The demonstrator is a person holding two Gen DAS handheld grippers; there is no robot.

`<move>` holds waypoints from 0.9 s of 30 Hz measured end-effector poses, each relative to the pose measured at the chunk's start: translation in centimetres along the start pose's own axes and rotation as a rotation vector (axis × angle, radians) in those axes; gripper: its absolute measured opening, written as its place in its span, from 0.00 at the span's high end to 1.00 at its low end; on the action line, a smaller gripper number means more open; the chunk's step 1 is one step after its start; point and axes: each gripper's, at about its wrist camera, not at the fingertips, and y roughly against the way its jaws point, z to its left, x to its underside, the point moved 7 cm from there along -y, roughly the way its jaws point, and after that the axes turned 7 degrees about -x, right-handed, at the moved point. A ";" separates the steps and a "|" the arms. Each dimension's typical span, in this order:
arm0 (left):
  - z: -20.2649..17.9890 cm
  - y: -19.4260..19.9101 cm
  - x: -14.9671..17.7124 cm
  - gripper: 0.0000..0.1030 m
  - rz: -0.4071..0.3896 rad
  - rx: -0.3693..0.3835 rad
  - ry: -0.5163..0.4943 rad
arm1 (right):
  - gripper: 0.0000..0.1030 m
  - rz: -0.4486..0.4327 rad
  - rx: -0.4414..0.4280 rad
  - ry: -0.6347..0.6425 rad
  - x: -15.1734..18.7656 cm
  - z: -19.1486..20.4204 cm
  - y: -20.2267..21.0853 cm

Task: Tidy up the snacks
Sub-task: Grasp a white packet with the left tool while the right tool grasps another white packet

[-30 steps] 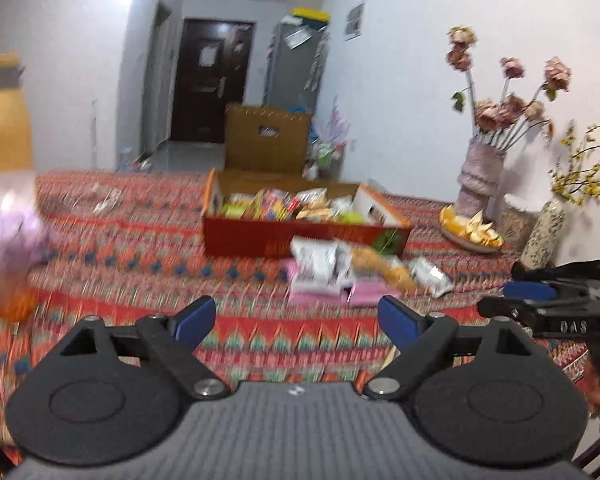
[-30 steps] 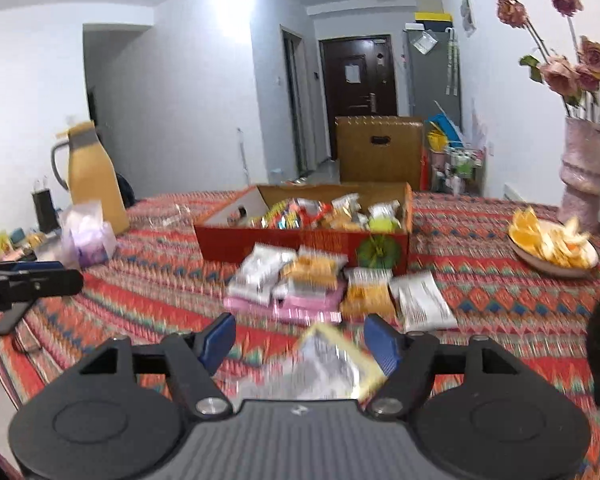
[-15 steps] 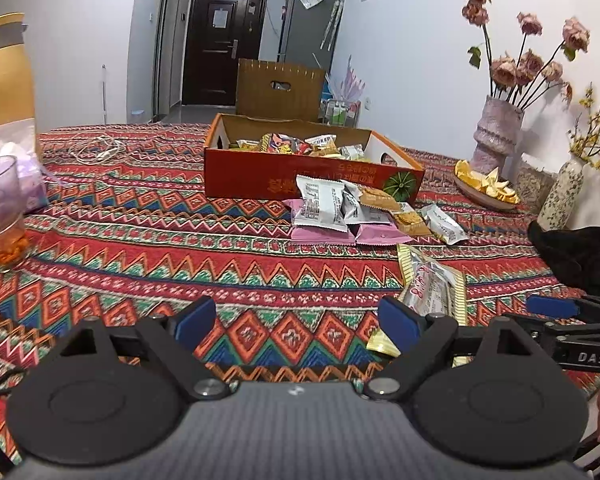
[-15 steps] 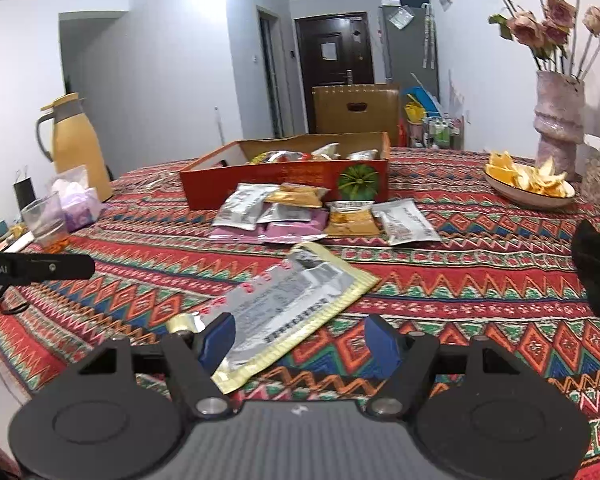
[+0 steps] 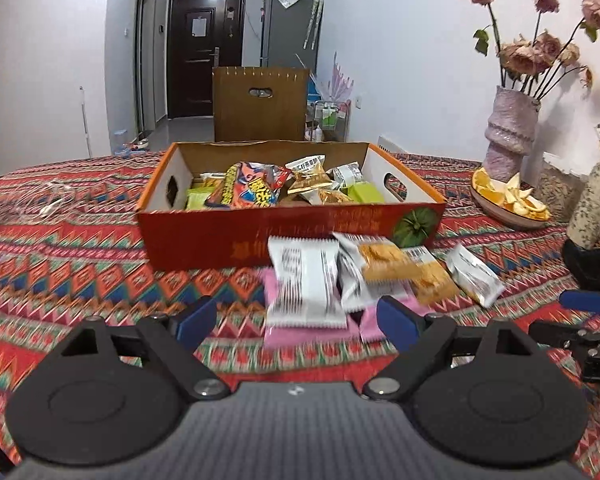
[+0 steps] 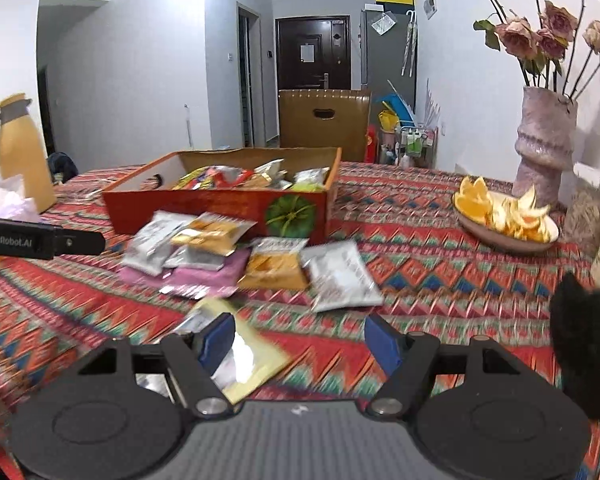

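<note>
Blue-padded, the left claw (image 5: 296, 320) tilts down over the patterned red cloth of the bench (image 5: 80, 264), released and empty, bare cloth to its left. The right claw (image 6: 300, 340) gapes empty above a yellow-edged foil packet (image 6: 240, 360). Beyond, loose silver and orange snack packets (image 5: 364, 276) lie against the orange cardboard box (image 5: 220, 240) of snacks.
</note>
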 end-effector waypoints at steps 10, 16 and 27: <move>-1.1 -7.5 -1.8 0.27 0.060 0.022 -0.020 | 0.31 0.090 0.041 0.055 -3.1 -3.9 -8.3; -0.9 -9.1 -1.4 0.45 0.102 0.057 -0.001 | 0.32 0.133 0.046 0.041 -3.0 -4.9 -11.5; -0.2 -6.2 -2.2 0.59 0.069 0.038 0.006 | 0.62 0.149 0.006 0.008 -2.5 -4.5 -11.3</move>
